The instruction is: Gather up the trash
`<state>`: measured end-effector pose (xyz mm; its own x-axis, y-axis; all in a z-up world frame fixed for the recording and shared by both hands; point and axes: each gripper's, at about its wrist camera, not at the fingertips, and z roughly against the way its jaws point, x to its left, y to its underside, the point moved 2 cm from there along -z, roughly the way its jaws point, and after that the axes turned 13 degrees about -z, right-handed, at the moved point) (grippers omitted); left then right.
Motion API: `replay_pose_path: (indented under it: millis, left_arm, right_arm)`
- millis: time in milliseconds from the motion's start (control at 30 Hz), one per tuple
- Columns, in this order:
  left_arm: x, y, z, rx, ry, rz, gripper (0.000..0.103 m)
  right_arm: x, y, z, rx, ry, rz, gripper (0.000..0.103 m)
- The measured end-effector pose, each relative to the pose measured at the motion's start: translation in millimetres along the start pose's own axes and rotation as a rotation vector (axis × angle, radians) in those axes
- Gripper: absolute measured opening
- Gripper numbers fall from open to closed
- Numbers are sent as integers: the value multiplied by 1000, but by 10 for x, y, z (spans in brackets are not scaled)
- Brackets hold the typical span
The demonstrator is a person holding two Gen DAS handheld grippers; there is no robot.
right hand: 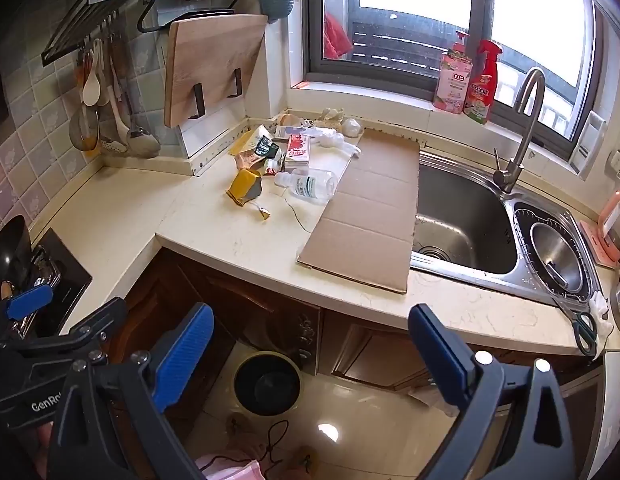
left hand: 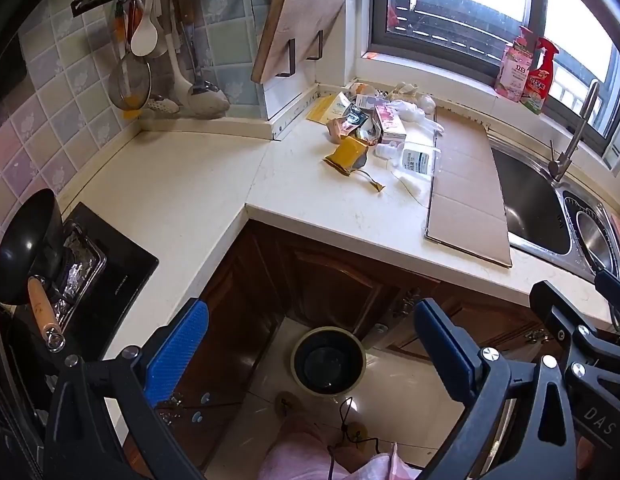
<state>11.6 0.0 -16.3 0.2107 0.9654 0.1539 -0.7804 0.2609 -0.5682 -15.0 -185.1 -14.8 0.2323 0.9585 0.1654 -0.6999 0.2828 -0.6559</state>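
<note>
A pile of trash lies at the back of the white counter (left hand: 318, 208): a yellow wrapper (left hand: 347, 154) (right hand: 243, 188), a clear plastic bottle (left hand: 416, 159) (right hand: 312, 185), a pink-and-white carton (left hand: 390, 120) (right hand: 297, 151), crumpled white plastic (left hand: 410, 110) (right hand: 330, 136) and several small packets. A flattened cardboard sheet (left hand: 466, 184) (right hand: 370, 208) lies beside it. A round bin (left hand: 328, 360) (right hand: 267, 384) stands on the floor below the counter edge. My left gripper (left hand: 310, 344) and right gripper (right hand: 310, 344) both hang open and empty above the floor, well short of the pile.
A steel sink (right hand: 458, 216) with a faucet (right hand: 518, 128) lies to the right, scissors (right hand: 582, 328) at the counter's front edge. A black pan (left hand: 25, 248) sits on the stove at left. Utensils (left hand: 161, 64) and a cutting board (right hand: 209, 64) hang on the wall.
</note>
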Motion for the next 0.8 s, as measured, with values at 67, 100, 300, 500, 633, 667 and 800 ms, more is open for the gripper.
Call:
replay_pose_path:
  millis: [67, 100, 300, 500, 633, 667, 800]
  left_arm:
    - [4, 3, -5, 2, 1, 2, 101]
    - [8, 4, -8, 2, 2, 2, 101]
    - [-10, 18, -12, -2, -1, 0, 101]
    - [1, 13, -14, -3, -1, -1, 101]
    - [39, 30, -4, -5, -6, -4, 101]
    - [41, 28, -2, -6, -6, -4, 101]
    - [37, 31, -4, -10, -3, -2, 101]
  right_arm:
    - [3, 3, -11, 4, -5, -1, 99]
    - [0, 0, -11, 6, -7, -1, 99]
    - [-13, 4, -25, 10, -10, -2, 99]
    - [-17, 2, -27, 8, -10, -3, 99]
    - [-19, -4, -26, 10, -10, -3, 99]
    - [-20, -4, -25, 10, -10, -3, 99]
    - [-33, -6, -29, 7, -11, -4, 99]
